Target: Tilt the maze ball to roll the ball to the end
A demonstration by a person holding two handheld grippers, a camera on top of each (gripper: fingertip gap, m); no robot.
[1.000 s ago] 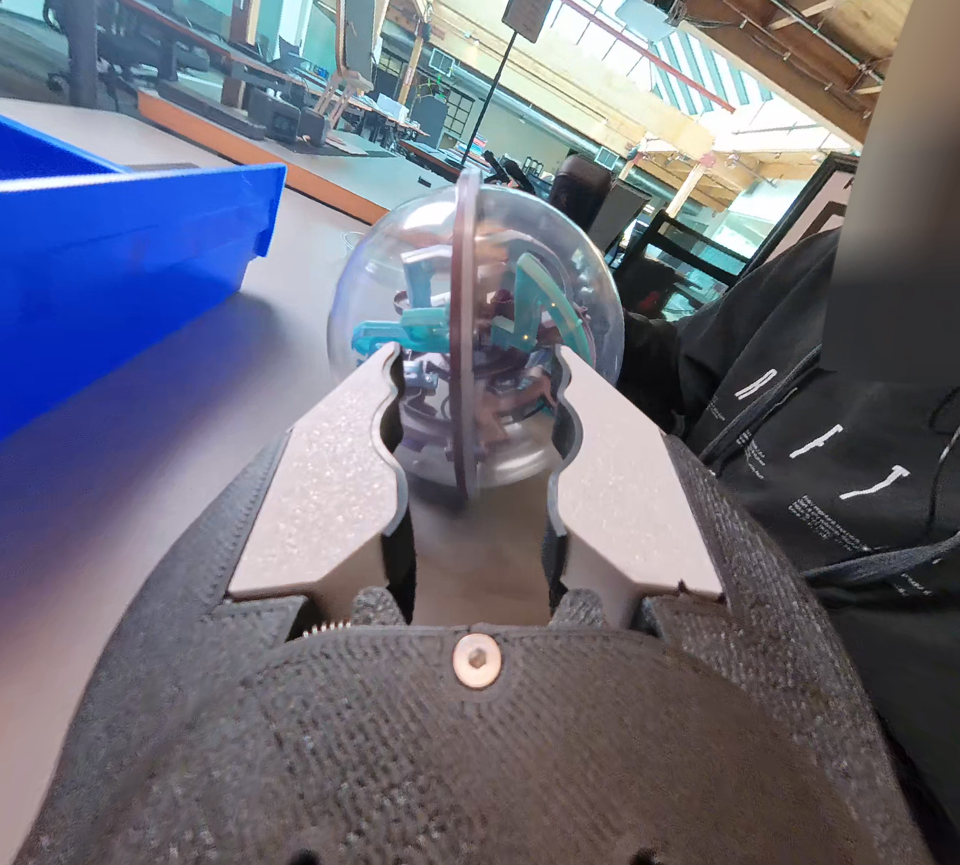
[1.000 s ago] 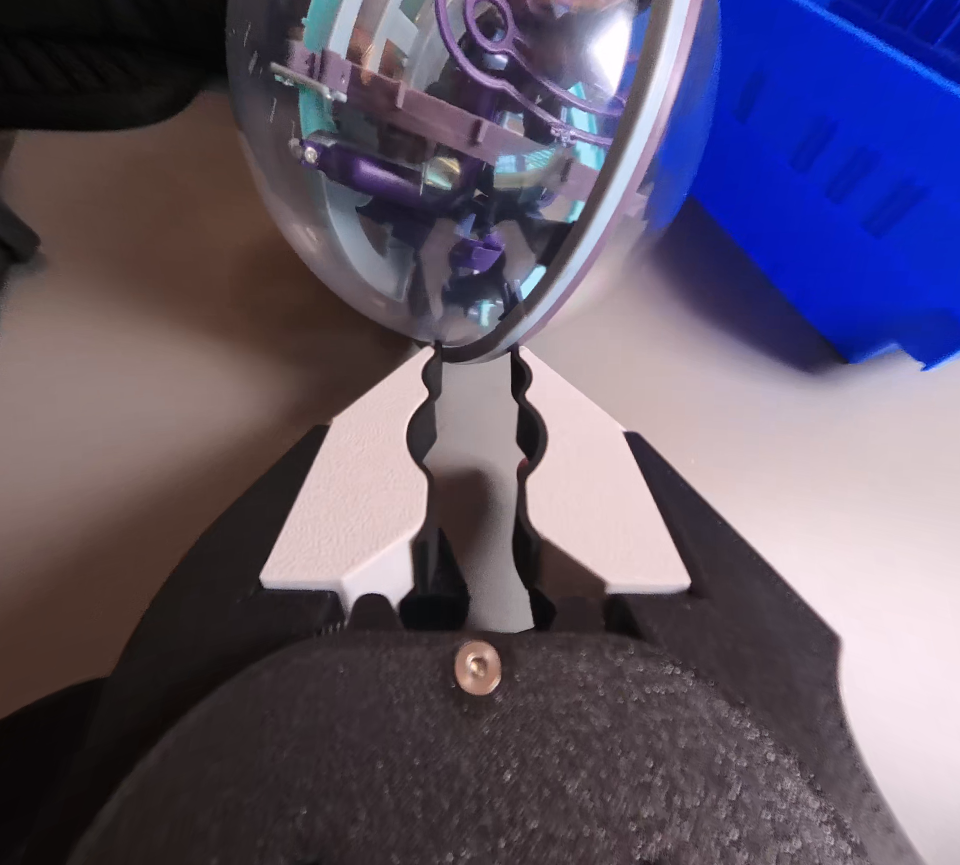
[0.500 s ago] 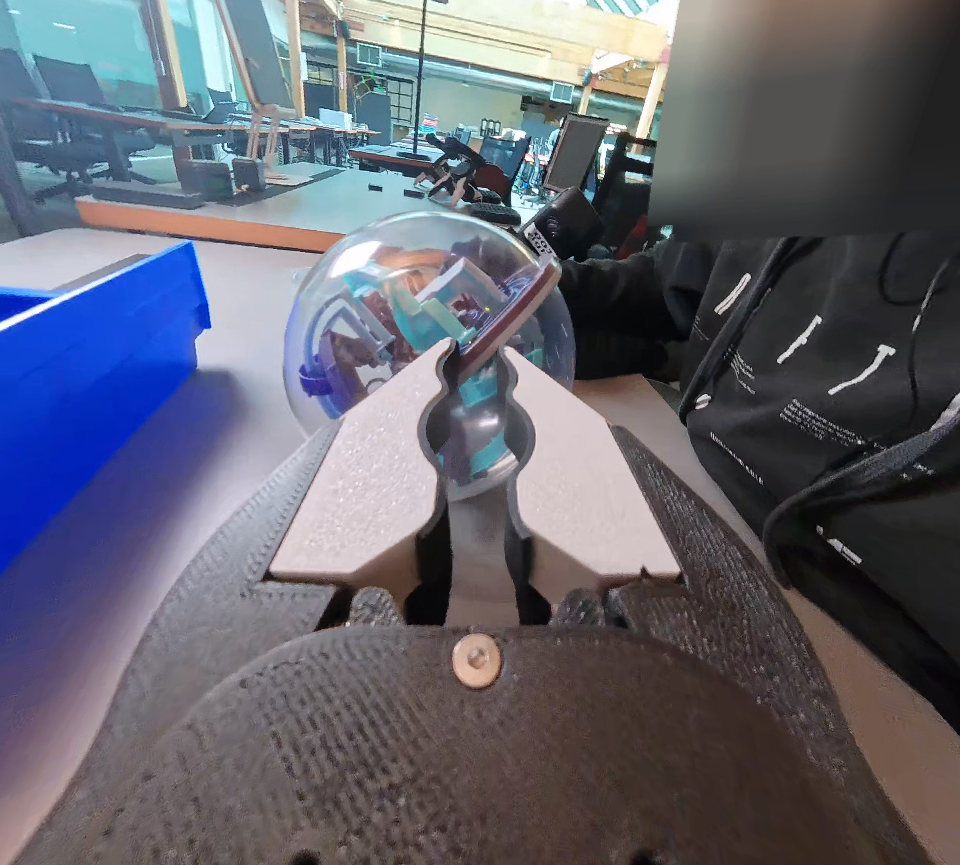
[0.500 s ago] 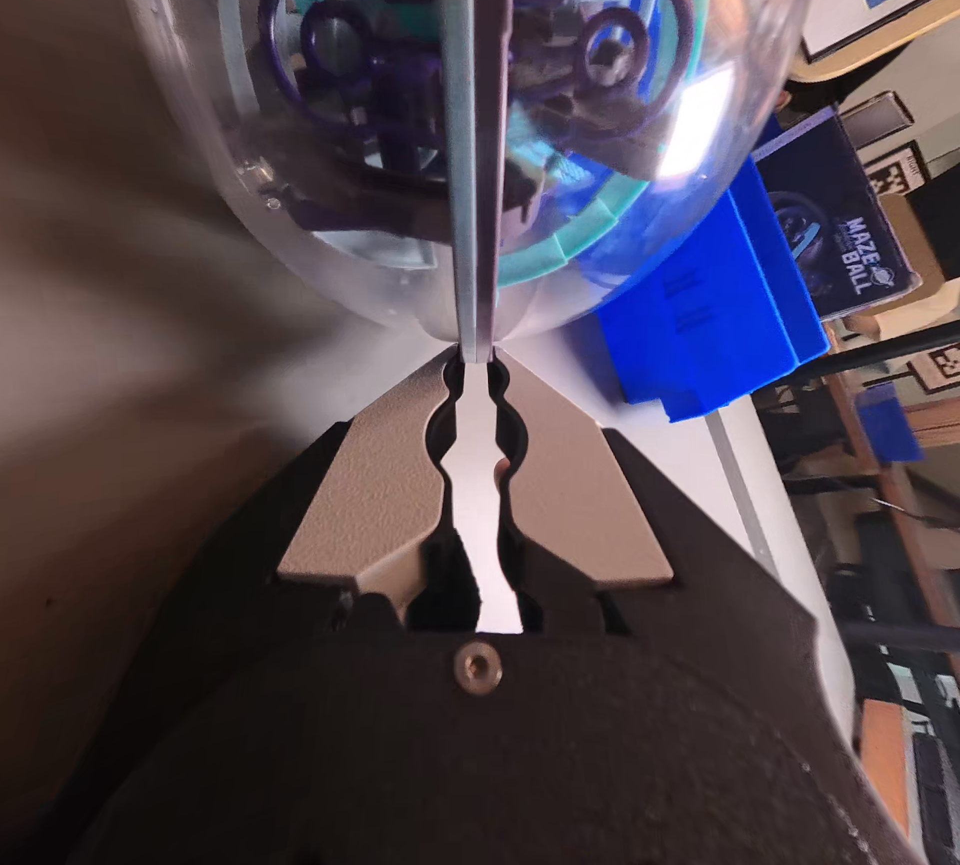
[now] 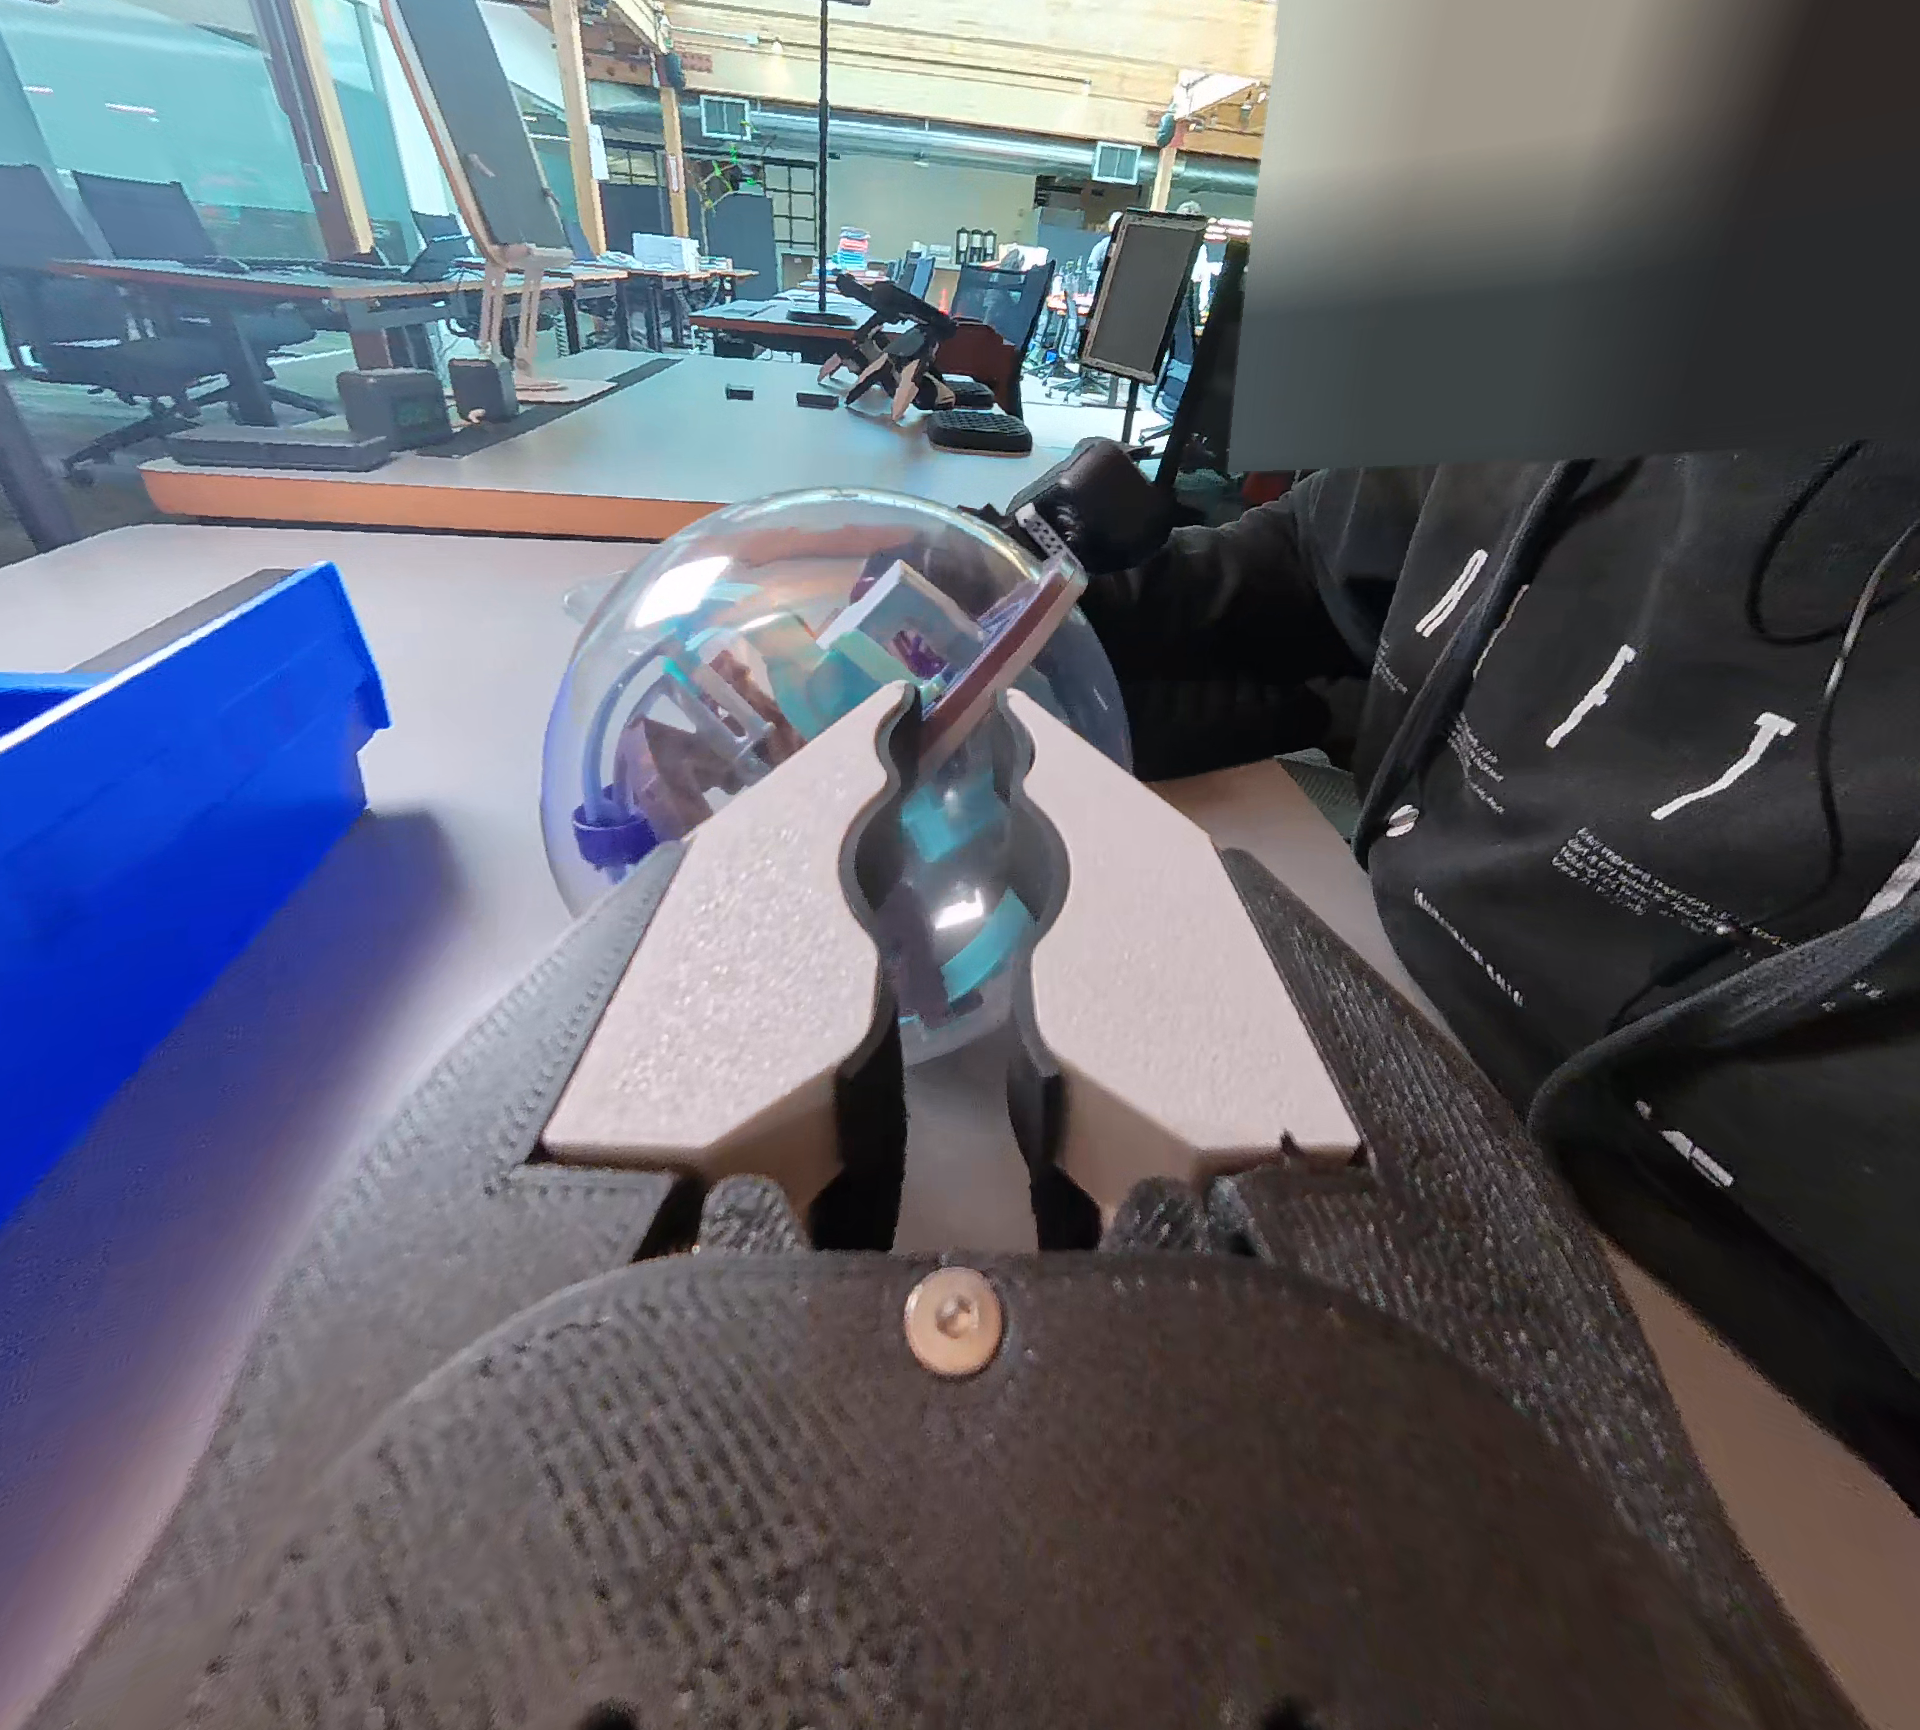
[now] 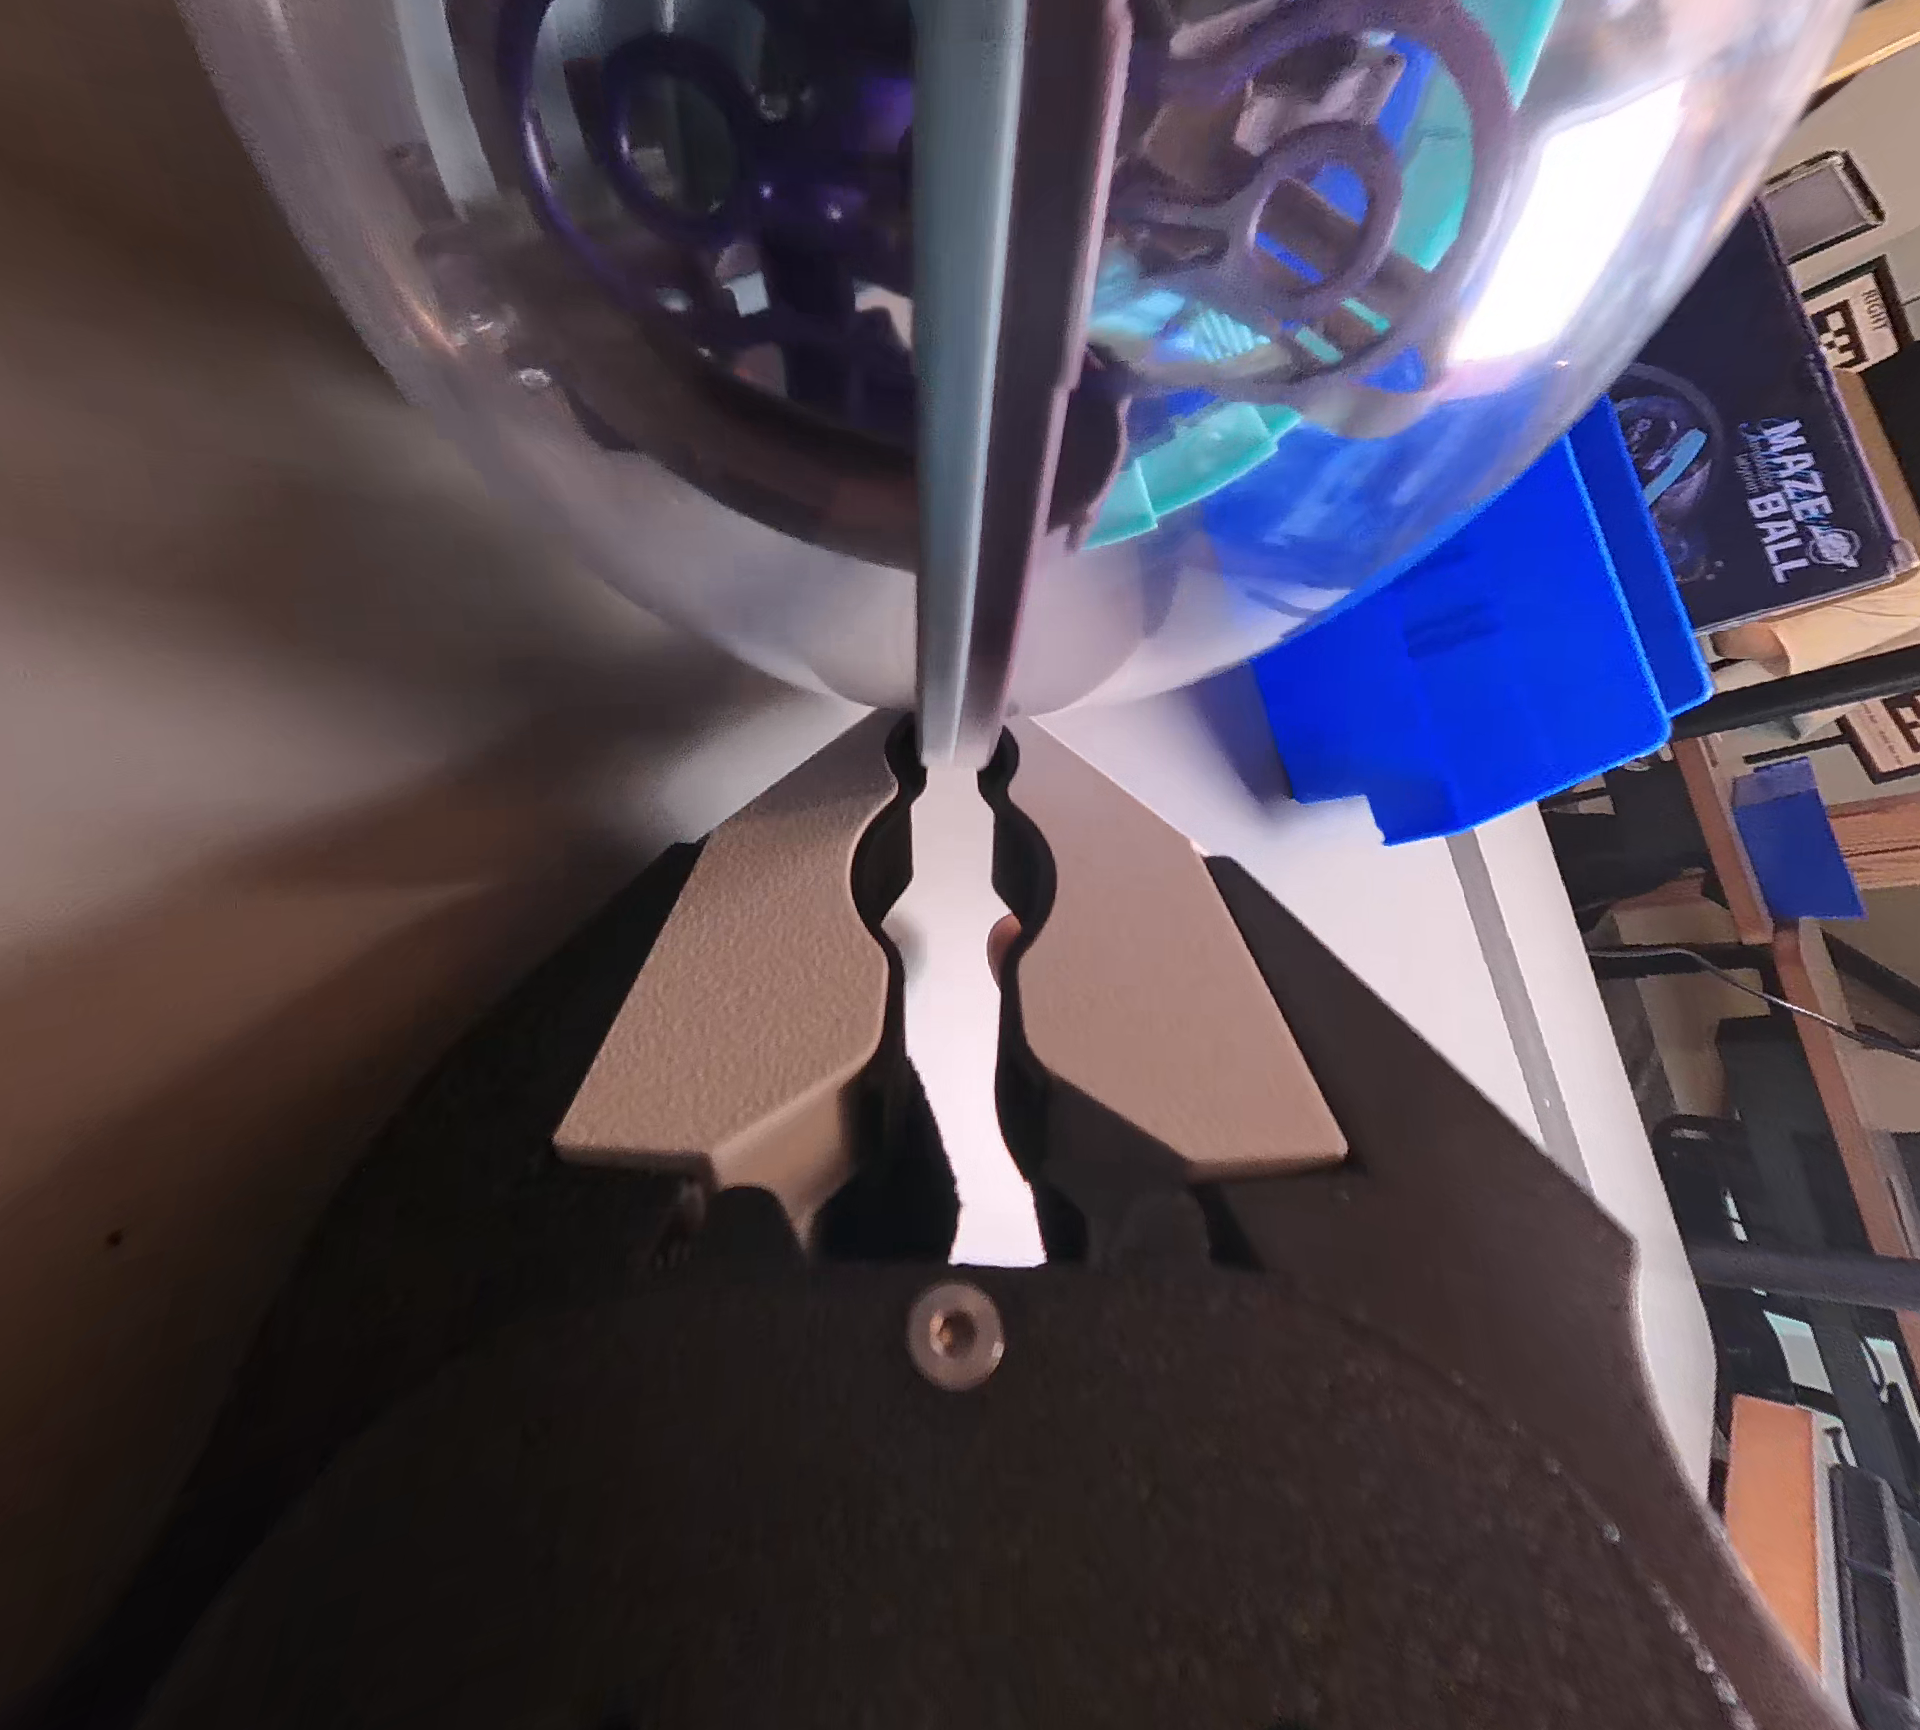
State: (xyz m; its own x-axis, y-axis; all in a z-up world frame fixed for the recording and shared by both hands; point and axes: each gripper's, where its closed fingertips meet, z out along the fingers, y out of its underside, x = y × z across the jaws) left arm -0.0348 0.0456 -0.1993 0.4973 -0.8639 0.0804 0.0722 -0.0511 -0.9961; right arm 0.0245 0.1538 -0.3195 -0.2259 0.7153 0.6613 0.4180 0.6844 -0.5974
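I pinch the clear maze ball's [image 5: 831, 704] seam rim with both grippers, left [image 5: 951, 714] and right [image 6: 956, 740], holding it above the tabletop [image 5: 312, 953] near the blue bin [image 5: 177, 745]; rim slants rightward.

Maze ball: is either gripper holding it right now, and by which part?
Both. The right gripper pinches the maze ball by its rim. The left gripper is closed on the same rim from the opposite side.
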